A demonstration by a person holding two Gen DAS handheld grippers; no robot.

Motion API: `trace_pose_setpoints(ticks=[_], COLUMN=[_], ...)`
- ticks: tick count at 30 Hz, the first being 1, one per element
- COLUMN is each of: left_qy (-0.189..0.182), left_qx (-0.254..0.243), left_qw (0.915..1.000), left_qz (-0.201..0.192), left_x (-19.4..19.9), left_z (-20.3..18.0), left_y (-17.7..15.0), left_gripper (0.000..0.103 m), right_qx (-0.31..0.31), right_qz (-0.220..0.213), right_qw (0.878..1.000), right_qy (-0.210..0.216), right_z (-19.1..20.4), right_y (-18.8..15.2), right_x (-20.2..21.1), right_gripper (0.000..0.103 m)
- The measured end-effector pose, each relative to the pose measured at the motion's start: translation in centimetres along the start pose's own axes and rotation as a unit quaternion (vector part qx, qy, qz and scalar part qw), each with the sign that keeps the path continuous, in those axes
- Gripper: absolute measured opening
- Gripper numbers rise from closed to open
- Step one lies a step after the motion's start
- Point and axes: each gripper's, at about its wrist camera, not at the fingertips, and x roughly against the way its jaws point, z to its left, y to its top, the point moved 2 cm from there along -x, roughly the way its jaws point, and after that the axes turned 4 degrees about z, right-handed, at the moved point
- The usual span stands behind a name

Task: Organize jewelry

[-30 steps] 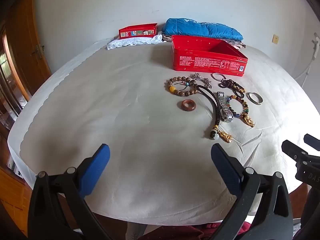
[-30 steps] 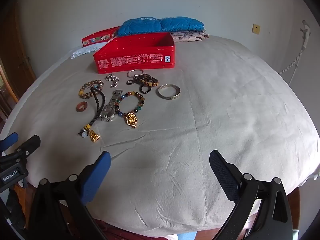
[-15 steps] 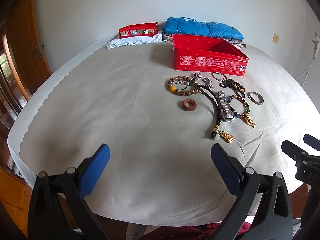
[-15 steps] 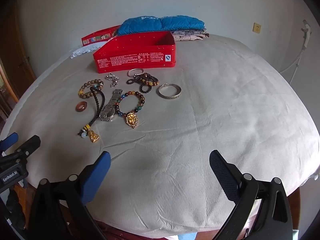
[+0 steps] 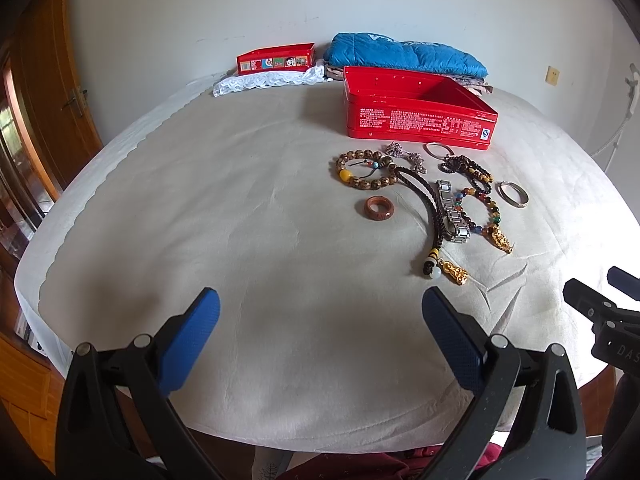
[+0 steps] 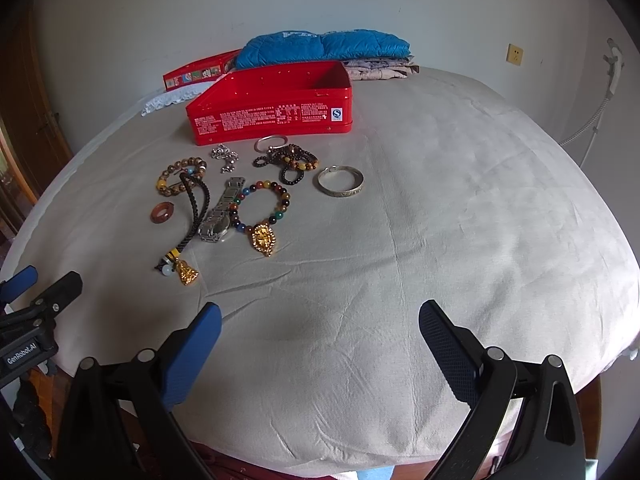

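Table (image 5: pixel 200 200) under a pale cloth fills both views, round and wrinkled toward its near edge. Folded blue quilt (image 6: pixel 320 50) lies at the top centre of the right wrist view, against the wall. Just in front of it sits an open red tin (image 6: pixel 276 114), with a smaller red box (image 5: pixel 276 59) on white lace (image 5: pixel 260 82) in the upper middle of the left wrist view. The left gripper (image 5: pixel 320 316) and right gripper (image 6: pixel 320 320) sit at the bottom of their own frames, fingers spread wide and holding nothing (each hovers over bare cloth). The jewelry lies in a loose cluster just below the tin: a wooden bead bracelet (image 5: pixel 362 170), a dark braided cord (image 5: pixel 430 208) ending in a gold charm (image 5: pixel 454 273), a metal watch (image 6: pixel 220 216), a multicoloured bead bracelet (image 6: pixel 264 200) with a gold pendant (image 6: pixel 264 239), a silver bangle (image 6: pixel 341 181), a brown ring (image 5: pixel 379 208) and a small silver chain (image 6: pixel 225 156).
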Motion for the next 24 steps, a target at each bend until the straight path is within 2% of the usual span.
trace_pose_setpoints(ticks=[24], left_qy=[0.001], left_qx=[-0.001], left_qw=[1.0000], left_qz=[0.001], left_x=[-0.05], left_z=[-0.04], left_y=[0.02], left_gripper=[0.100], right_qx=[0.000], right_qz=[0.003], right_qw=[1.000], right_qy=[0.002], right_z=[0.12], right_y=[-0.16], right_x=[-0.23], right_gripper=[0.099])
